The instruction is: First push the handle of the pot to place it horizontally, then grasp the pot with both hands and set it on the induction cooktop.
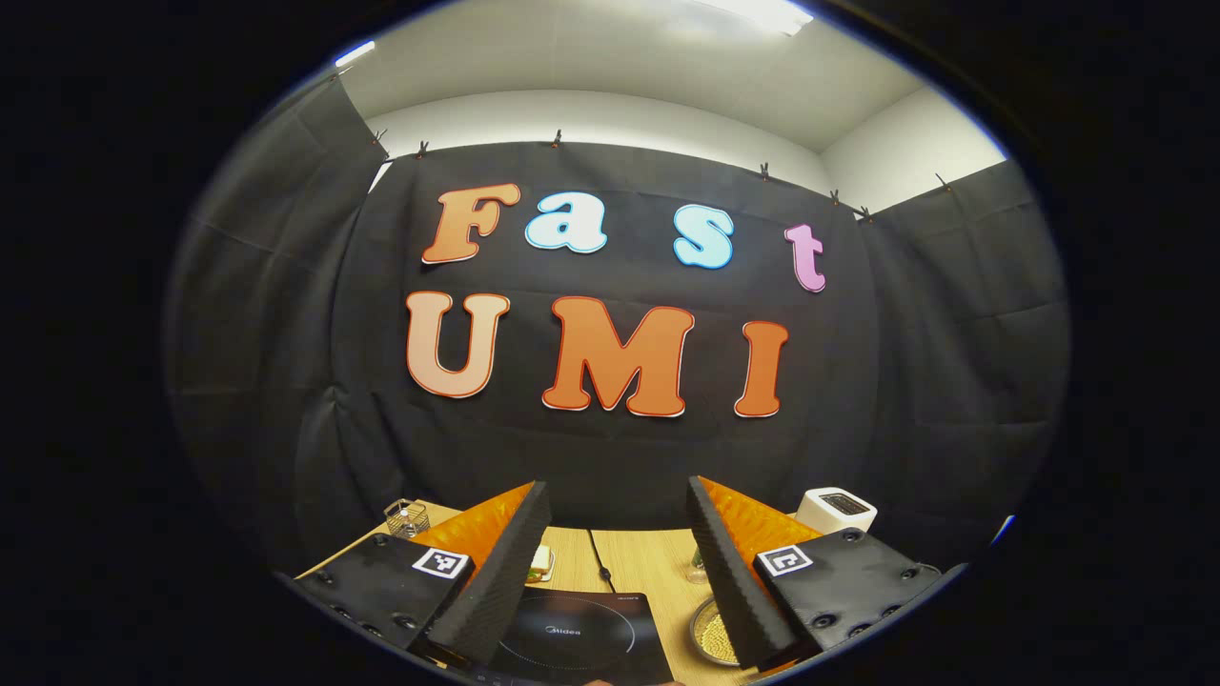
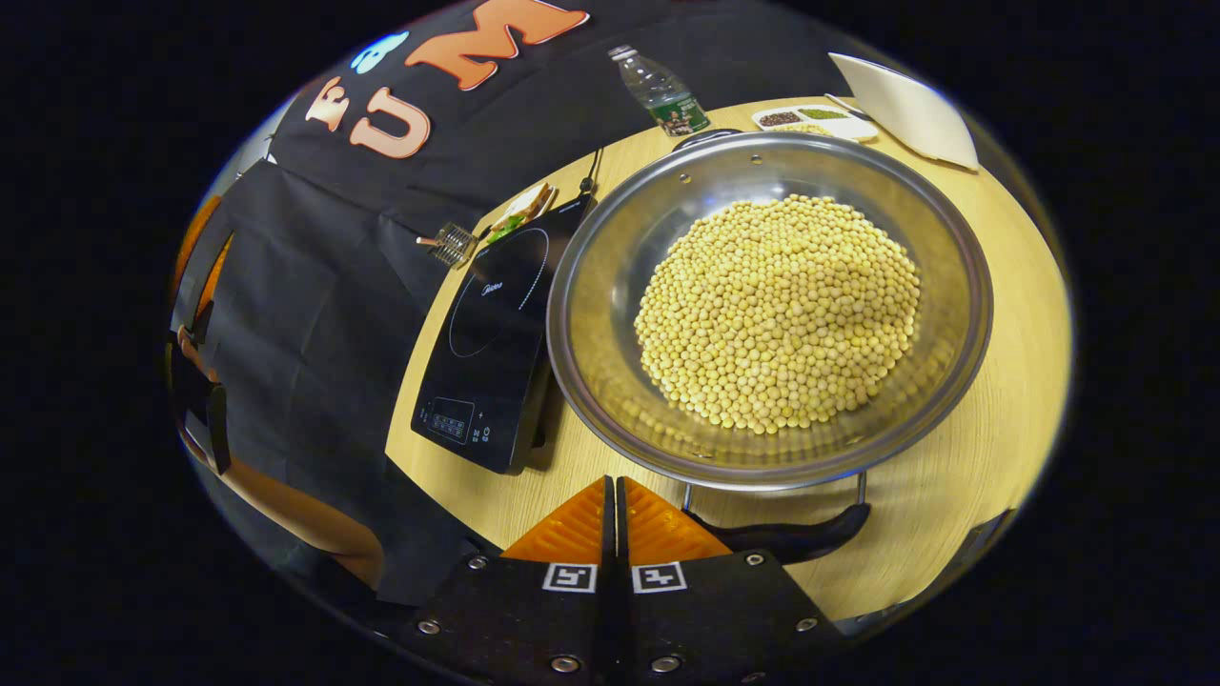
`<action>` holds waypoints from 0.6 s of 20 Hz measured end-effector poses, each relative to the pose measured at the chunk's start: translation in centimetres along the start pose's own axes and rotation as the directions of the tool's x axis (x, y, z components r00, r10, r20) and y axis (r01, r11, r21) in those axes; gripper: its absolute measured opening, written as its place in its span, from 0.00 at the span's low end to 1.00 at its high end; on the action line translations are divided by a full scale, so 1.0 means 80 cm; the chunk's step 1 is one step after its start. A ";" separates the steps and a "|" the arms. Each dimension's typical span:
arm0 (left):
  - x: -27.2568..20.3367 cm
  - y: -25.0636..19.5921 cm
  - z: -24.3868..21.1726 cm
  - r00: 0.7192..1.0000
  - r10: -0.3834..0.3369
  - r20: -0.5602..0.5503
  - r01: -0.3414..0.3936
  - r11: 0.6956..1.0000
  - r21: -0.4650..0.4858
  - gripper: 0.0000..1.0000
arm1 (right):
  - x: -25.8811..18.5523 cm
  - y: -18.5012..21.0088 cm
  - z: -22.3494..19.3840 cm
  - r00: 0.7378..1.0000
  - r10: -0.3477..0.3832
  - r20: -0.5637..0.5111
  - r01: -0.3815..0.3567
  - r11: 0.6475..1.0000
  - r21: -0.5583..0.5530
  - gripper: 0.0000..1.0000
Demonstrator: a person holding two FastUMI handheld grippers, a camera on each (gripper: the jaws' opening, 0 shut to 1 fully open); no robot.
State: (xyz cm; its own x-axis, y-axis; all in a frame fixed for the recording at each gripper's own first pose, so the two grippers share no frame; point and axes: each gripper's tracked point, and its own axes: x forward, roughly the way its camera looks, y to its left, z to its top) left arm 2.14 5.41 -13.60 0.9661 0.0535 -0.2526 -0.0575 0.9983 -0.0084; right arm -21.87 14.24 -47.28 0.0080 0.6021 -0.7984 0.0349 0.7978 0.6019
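In the left gripper view, the left gripper (image 1: 618, 553) is hovering wide open above the flat black induction cooktop (image 1: 581, 634) on the wooden bench (image 1: 648, 562). In the right gripper view, the right gripper (image 2: 615, 500) is sitting closed, empty, beside the near dark handle (image 2: 791, 535) of the round steel pot of yellow beans (image 2: 770, 310), right of the cooktop; lifting is judged still undone.
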 end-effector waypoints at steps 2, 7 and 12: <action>0.002 0.000 -0.001 1.000 0.005 -0.008 -0.005 1.000 -0.001 0.94 | -0.006 -0.013 0.003 1.000 -0.020 0.010 0.019 1.000 0.007 0.00; 0.001 0.004 -0.003 0.999 0.032 -0.002 -0.032 0.999 0.025 0.93 | -0.017 -0.035 0.007 0.997 -0.068 0.028 0.068 0.998 0.006 0.00; -0.006 0.005 0.006 0.999 0.032 0.014 -0.032 0.999 0.034 0.95 | -0.027 -0.063 0.018 0.989 -0.142 0.043 0.141 0.990 0.016 0.00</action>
State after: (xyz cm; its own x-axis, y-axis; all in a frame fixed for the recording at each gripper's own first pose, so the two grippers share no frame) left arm 1.76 5.82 -13.04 0.9672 0.0855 -0.2390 -0.0801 0.9963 0.0323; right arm -20.59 8.89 -48.63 0.0461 0.4809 -0.8756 0.0519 0.8742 0.4828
